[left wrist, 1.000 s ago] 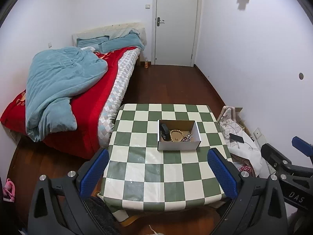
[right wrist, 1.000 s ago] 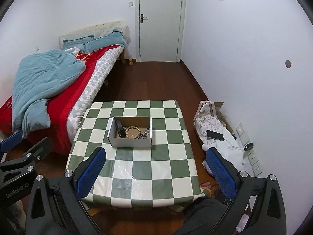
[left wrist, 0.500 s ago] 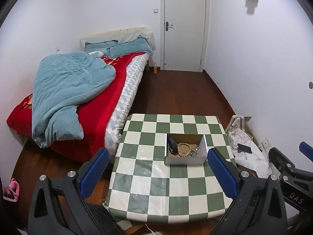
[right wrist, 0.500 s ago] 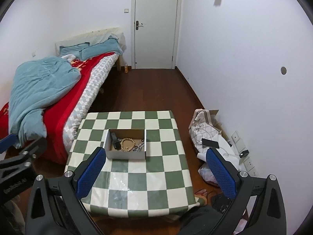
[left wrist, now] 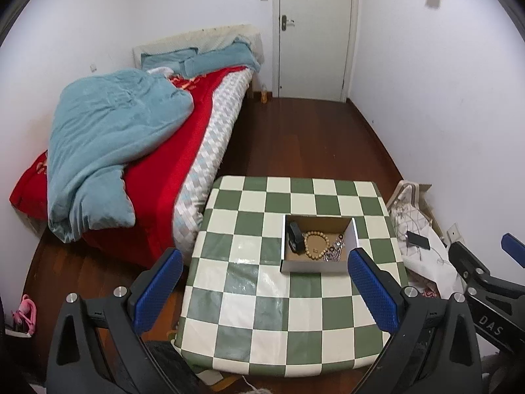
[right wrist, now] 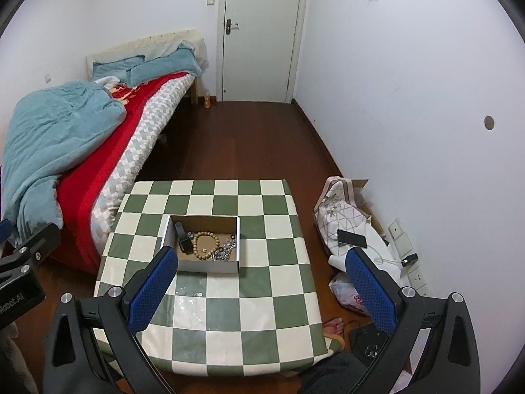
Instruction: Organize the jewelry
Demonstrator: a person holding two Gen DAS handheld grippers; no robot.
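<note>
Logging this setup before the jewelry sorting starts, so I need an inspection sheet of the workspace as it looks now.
Surface: checkered table, green and cream, glossy cover.
Job's things: open cardboard box on the table holding a bead bracelet, a dark watch and silvery pieces.
Clutter: nothing seen on the table outside the box.
Grippers: left claw open, empty; right claw open, empty; both short of the box.
Cables: white cord beside a phone on the floor.
Surroundings: bed, shut door.

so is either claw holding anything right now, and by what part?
Nothing held. Left claw and right claw are both open, above the table.
</note>
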